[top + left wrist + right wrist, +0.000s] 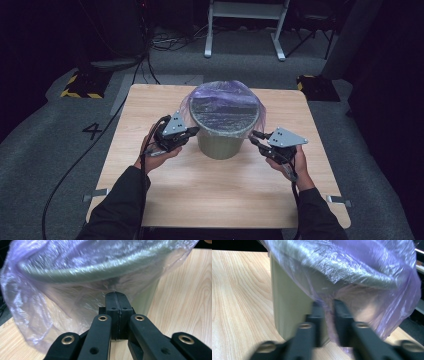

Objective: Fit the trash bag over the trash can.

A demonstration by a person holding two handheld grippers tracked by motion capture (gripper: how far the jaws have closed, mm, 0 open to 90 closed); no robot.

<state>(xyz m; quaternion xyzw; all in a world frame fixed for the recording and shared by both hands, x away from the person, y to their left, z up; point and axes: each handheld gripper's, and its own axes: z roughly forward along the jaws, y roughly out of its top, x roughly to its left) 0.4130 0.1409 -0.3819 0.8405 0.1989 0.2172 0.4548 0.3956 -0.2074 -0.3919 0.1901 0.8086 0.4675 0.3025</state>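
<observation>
Two grippers flank a bin (pixel 221 142) at mid frame in the high view, standing on a wooden table (pixel 165 195). Bin is olive green, upright, lined with a thin purple bag (pixel 225 107) whose edge folds over the rim and hangs down the outer wall. Left gripper (pixel 192 131) sits touching the bin's left side just under the rim; in the left gripper view its jaws (pixel 117 312) are clenched flat together right at the hanging bag skirt (pixel 37 315), though whether any film is caught between them is hard to tell. Right gripper (pixel 256 135) is at the bin's right side, just beside the rim; in the right gripper view it (pixel 328 315) is blurred, jaws parted with a gap, bag film (pixel 362 305) hanging between or just behind the tips, not pinched yet as far as shows. Step in hand looks like working the bag edge on the rim, either pulling the overhang down snug or gathering it to lift off, can't say which. To do it well: right jaws should close on a fold of film only, not on the hard rim; both sides should pull evenly so the light bin doesn't tip or slide; keep pulls slow since the film is thin and tears easily; check left jaws actually hold plastic before pulling.
</observation>
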